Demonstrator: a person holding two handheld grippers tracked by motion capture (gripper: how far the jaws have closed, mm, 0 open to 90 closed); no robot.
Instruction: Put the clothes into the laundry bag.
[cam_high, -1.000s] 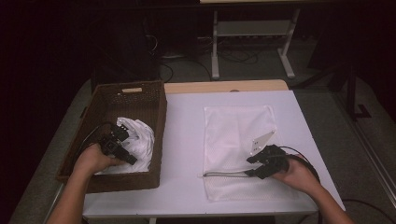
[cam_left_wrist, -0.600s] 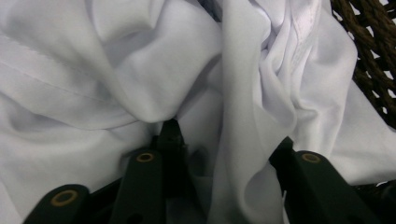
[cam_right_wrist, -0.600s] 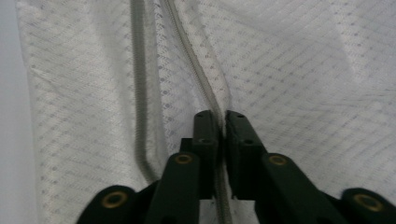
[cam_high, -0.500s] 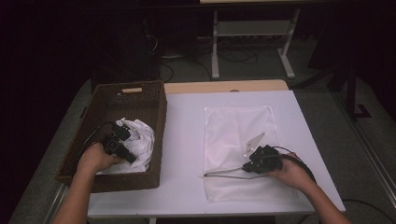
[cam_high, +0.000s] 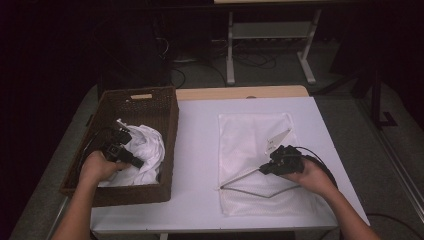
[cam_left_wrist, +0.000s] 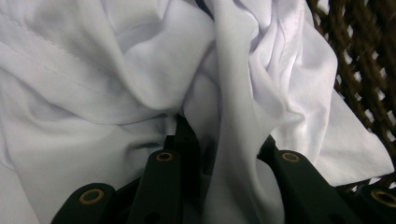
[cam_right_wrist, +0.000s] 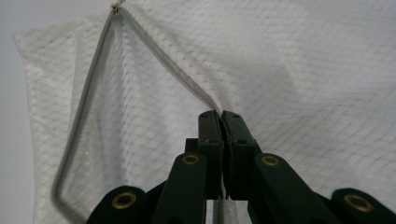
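A crumpled white cloth (cam_high: 148, 144) (cam_left_wrist: 116, 84) lies in a brown wicker basket (cam_high: 140, 97) at the left of the table. My left gripper (cam_high: 136, 161) (cam_left_wrist: 224, 135) is pushed down into it. Its jaws stand partly apart and clamp a thick fold of the cloth between them. A white mesh bag (cam_high: 250, 132) (cam_right_wrist: 303, 70) lies flat on the right half of the table. My right gripper (cam_high: 264, 169) (cam_right_wrist: 222, 114) is shut on the bag's zipper edge (cam_right_wrist: 154, 51) and holds it a little above the lower layer, so the mouth gapes toward the left.
The white table (cam_high: 197, 150) has bare room between basket and bag. The basket's woven wall (cam_left_wrist: 369, 70) stands close beside the left jaws. A small white tag (cam_high: 278, 139) sticks up from the bag. A metal stand (cam_high: 270, 30) is on the floor beyond the table.
My right gripper has drawn the bag's zipper edge slightly up and away from the front edge. The left gripper has stayed in the cloth with hardly any movement.
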